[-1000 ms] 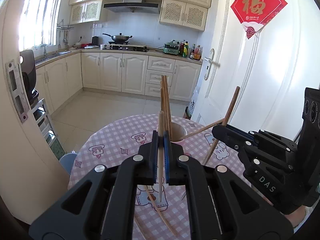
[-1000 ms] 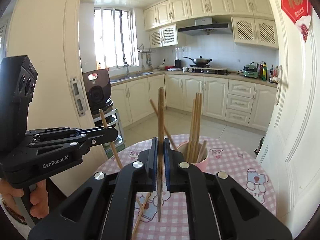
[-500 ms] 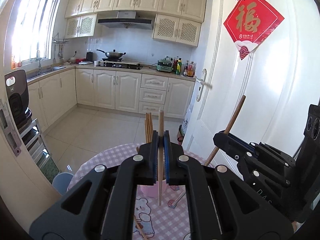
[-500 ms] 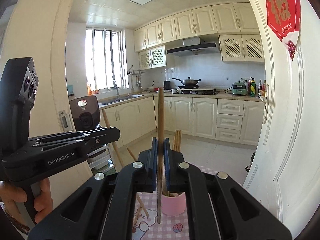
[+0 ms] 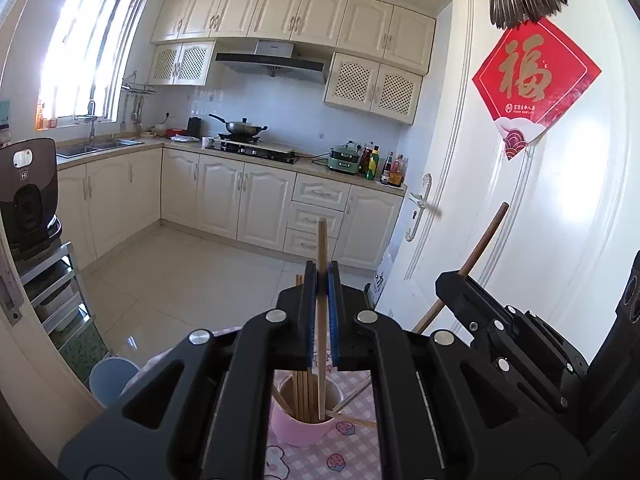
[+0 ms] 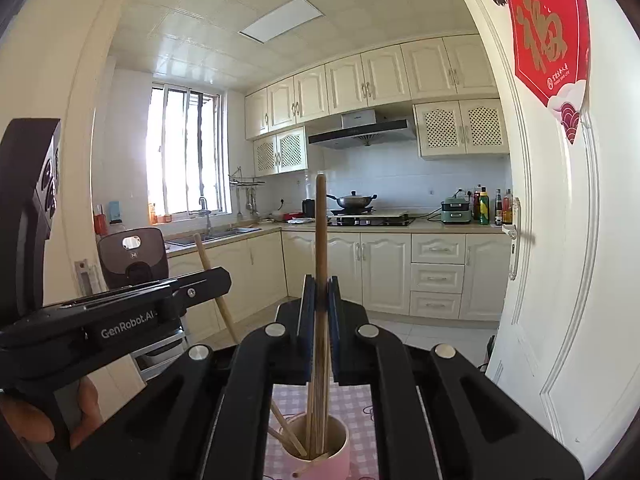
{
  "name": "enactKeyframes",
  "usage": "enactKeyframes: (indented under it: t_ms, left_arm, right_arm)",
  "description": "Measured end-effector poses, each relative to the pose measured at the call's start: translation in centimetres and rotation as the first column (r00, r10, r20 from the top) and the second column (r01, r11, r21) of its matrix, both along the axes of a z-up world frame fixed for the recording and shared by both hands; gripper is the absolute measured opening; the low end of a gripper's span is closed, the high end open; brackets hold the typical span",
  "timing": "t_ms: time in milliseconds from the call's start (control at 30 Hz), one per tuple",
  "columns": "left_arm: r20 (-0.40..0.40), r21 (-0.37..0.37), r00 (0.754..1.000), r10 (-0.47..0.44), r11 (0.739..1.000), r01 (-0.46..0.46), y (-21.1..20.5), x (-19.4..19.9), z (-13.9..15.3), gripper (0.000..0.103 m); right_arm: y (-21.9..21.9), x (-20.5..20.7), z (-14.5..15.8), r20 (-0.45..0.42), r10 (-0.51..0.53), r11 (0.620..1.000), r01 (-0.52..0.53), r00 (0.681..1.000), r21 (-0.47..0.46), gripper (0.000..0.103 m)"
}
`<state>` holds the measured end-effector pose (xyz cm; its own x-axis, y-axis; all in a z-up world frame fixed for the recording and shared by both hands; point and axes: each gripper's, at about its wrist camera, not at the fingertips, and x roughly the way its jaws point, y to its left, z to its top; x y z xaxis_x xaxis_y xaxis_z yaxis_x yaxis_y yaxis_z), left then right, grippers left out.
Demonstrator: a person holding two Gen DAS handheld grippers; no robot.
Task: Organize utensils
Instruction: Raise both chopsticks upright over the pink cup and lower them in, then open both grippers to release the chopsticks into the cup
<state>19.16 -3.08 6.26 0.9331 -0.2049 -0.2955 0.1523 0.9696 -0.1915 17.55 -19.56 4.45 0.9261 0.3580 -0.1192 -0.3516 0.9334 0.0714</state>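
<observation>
A pink cup (image 5: 301, 428) (image 6: 320, 460) stands on the pink checked tablecloth (image 5: 352, 452) and holds several wooden chopsticks. My left gripper (image 5: 321, 280) is shut on a pale chopstick (image 5: 321, 248) held upright, its lower end inside the cup. My right gripper (image 6: 320, 292) is shut on a brown chopstick (image 6: 321, 220), also upright, its lower end going down into the cup. Each gripper shows in the other's view, the right one (image 5: 452, 284) with its chopstick (image 5: 480, 248) and the left one (image 6: 216, 280) with its chopstick (image 6: 212, 276).
Loose chopsticks (image 5: 352, 420) lie on the cloth beside the cup. A white door (image 5: 520, 220) stands close on the right. A blue bin (image 5: 112, 376) and a metal rack (image 5: 52, 288) are at the left. Kitchen cabinets (image 5: 248, 204) lie beyond.
Both grippers have tilted upward and moved in over the cup. The chopstick ends, earlier above the table, now reach down into the cup.
</observation>
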Motion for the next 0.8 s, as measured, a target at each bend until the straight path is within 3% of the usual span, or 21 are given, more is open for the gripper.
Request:
enactKeyframes:
  t_ms: [367, 800]
  left_arm:
    - [-0.027, 0.036, 0.998, -0.051, 0.998, 0.052, -1.2, 1.1, -4.4, 0.006]
    - [-0.063, 0.033, 0.996, -0.067, 0.997, 0.069, -0.7, 0.5, -6.8, 0.006]
  right_arm:
    - [-1.2, 1.4, -3.2, -0.057, -0.017, 1.0, 0.017, 0.998, -0.008, 0.005]
    - [-1.3, 0.5, -4.8, -0.104, 0.0, 1.0, -0.001, 0.995, -0.013, 0.005]
